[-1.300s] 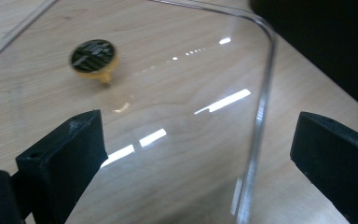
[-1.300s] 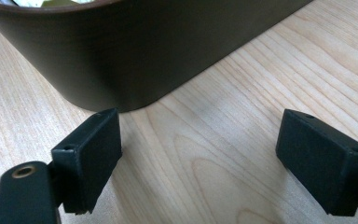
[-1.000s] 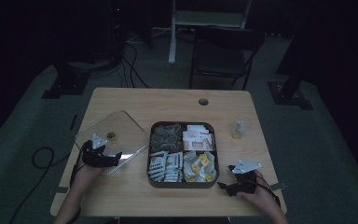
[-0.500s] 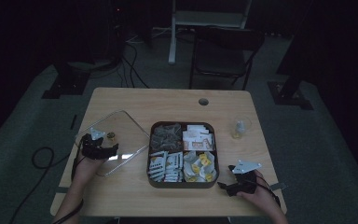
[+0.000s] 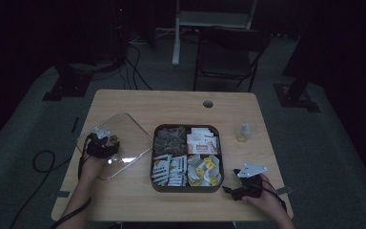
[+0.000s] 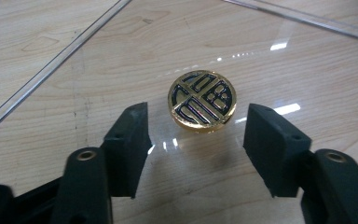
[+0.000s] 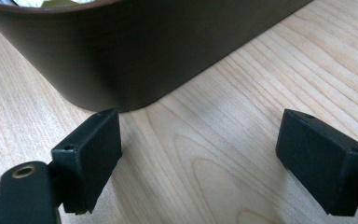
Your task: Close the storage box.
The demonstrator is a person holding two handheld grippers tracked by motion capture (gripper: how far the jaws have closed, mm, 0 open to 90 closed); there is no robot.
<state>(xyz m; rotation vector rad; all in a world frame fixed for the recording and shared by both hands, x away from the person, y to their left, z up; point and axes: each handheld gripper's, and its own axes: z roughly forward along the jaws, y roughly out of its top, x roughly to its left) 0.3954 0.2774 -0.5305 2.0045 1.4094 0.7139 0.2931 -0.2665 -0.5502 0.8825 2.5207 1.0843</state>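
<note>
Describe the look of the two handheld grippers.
Both are black. The left gripper has two blocky black pads on arms with brass-ringed rivets. The right gripper matches it. From above, each carries a grey three-cornered plate on top. Forearms are bare.

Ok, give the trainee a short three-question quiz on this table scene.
1. True or false: the left gripper has its pads pressed on the gold knob.
2. What does the gold knob sit on?
A. the clear lid
B. the brown tray
C. the bare table
3. How many compartments does the brown tray have?

Key:
1. False; the knob lies just beyond the tips, with gaps either side.
2. A
3. Four
</note>
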